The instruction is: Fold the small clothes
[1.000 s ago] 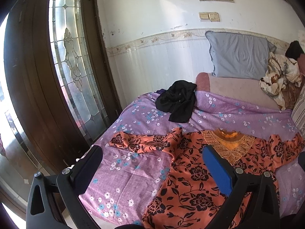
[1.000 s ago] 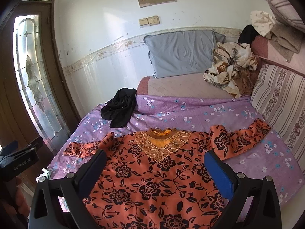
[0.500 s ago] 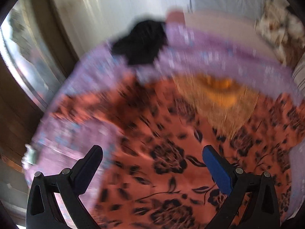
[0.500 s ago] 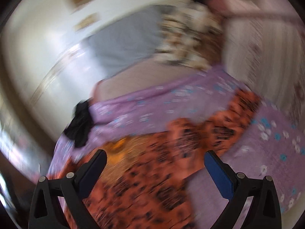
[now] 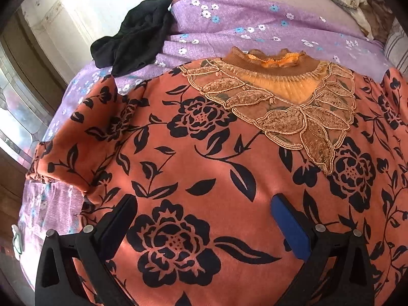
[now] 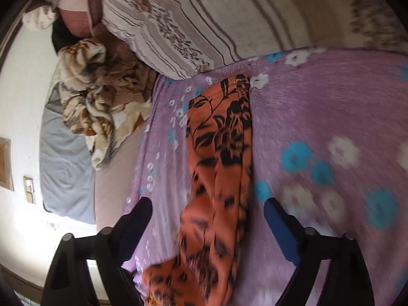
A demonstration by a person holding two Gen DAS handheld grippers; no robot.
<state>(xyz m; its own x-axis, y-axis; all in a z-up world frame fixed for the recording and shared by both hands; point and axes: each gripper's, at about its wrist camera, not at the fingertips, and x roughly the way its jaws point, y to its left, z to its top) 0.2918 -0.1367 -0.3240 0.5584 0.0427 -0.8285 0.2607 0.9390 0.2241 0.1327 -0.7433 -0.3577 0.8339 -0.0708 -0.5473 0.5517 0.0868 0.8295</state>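
Purple flowered bedsheet [image 5: 229,12] carries an orange floral blouse [image 5: 204,153] spread flat across its middle. Left gripper [image 5: 204,219] hovers over it, jaws apart, empty. Right gripper [image 6: 207,219], jaws closing, straddles the sleeve [image 6: 219,140] without pressing it.

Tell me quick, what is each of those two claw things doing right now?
Left gripper: open, holding nothing, over the orange black-flowered fabric top.
Right gripper: closing, pads not yet pressing the top's sleeve between them.
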